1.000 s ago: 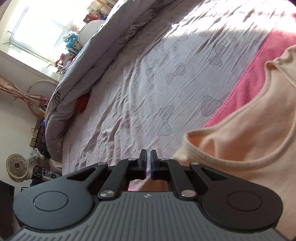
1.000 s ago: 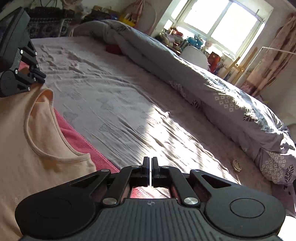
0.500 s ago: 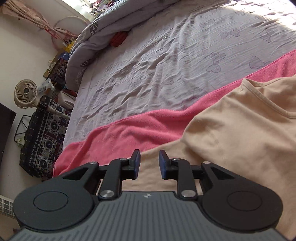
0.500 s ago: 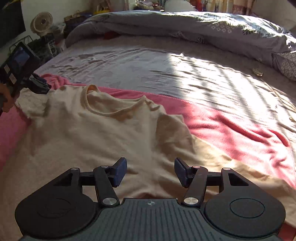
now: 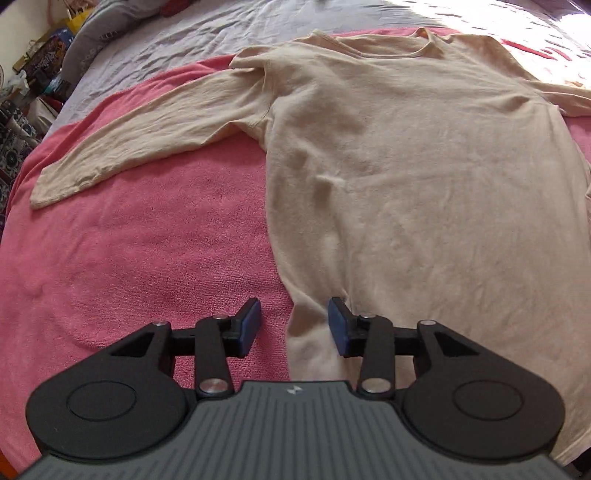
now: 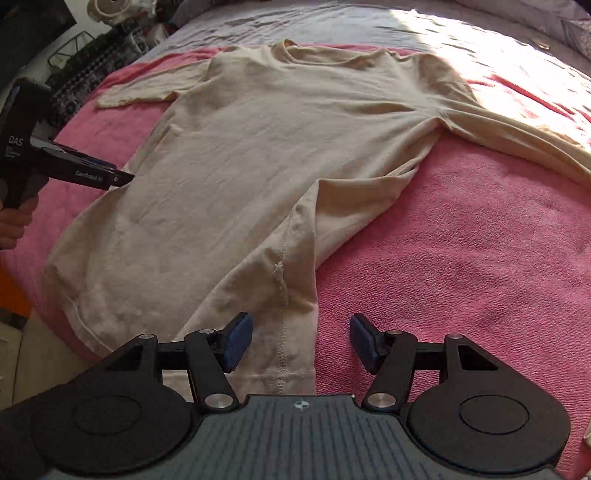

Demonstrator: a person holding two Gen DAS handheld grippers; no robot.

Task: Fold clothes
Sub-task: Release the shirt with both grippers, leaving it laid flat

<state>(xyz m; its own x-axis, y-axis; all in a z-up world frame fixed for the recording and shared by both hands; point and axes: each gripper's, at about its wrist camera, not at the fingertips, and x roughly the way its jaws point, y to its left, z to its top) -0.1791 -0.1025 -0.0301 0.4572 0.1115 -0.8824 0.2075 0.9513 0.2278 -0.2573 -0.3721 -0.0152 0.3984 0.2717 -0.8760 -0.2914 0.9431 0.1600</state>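
Against the frames of 1 second ago, where both pairs of jaws were pressed together at the shirt's neckline with mostly grey sheet in view, the whole beige long-sleeved shirt [image 5: 406,166] is now seen spread flat on the pink blanket [image 5: 129,258], collar toward the top of each frame. The left gripper [image 5: 291,326] is seen at a moderate gap and opening, the shirt's lower left edge lying beneath the gap, the pads not pressing it. The right gripper [image 6: 301,341] is spread wider and also opening, over the shirt's lower right hem corner, nothing gripped. In the right wrist view the left gripper [image 6: 122,179] is seen at the left edge, side-on, held by a hand [image 6: 14,221] cut off by the frame. The shirt's right sleeve is cut off at the right edge. The grey sheet [image 6: 443,33] at the upper right is washed out by sunlight.
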